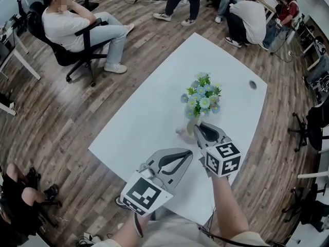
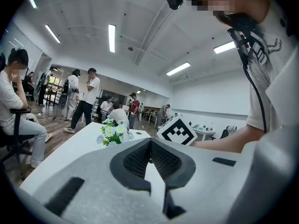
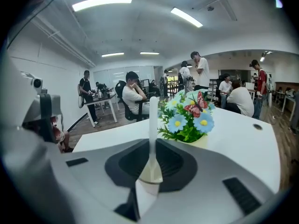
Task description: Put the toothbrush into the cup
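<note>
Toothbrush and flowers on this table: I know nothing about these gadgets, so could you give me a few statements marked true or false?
1. The right gripper is clamped on a white toothbrush. True.
2. The left gripper holds a second toothbrush. False: its jaws are together with nothing between them.
3. The flowers are all red roses. False: they are blue and white blooms, with a red butterfly decoration among them.
4. The flowers stand on a white table. True.
</note>
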Motion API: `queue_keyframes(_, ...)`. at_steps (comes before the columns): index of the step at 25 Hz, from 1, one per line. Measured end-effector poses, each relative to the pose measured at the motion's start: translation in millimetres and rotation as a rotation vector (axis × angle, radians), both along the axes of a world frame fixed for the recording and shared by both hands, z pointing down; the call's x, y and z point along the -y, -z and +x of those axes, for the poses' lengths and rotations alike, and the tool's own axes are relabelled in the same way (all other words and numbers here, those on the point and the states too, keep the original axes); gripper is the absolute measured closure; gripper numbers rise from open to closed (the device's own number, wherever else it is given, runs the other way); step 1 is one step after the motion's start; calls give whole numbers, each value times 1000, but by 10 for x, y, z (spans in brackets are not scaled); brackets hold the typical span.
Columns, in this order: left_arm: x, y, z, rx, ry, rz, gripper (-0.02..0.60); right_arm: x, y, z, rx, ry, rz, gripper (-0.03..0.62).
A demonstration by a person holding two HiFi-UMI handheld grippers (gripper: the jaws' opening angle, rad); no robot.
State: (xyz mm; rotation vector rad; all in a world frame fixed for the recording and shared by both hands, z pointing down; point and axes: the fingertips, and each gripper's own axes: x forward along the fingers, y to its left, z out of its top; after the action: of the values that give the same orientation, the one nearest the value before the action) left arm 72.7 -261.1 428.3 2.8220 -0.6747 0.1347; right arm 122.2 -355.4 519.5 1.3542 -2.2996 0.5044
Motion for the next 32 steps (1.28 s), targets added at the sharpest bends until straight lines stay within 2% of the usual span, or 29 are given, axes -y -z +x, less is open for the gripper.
queue_keyframes(17, -53, 8, -31, -14, 2, -7, 574, 12, 146, 51, 16, -56, 73, 539)
queue_keyframes(24, -103, 32, -44, -11, 1, 1, 574, -132, 478, 26, 59, -61, 149, 576)
queue_keyframes(32, -169, 136, -21, -30, 3, -2, 574, -474, 915, -74, 85, -27, 227, 576)
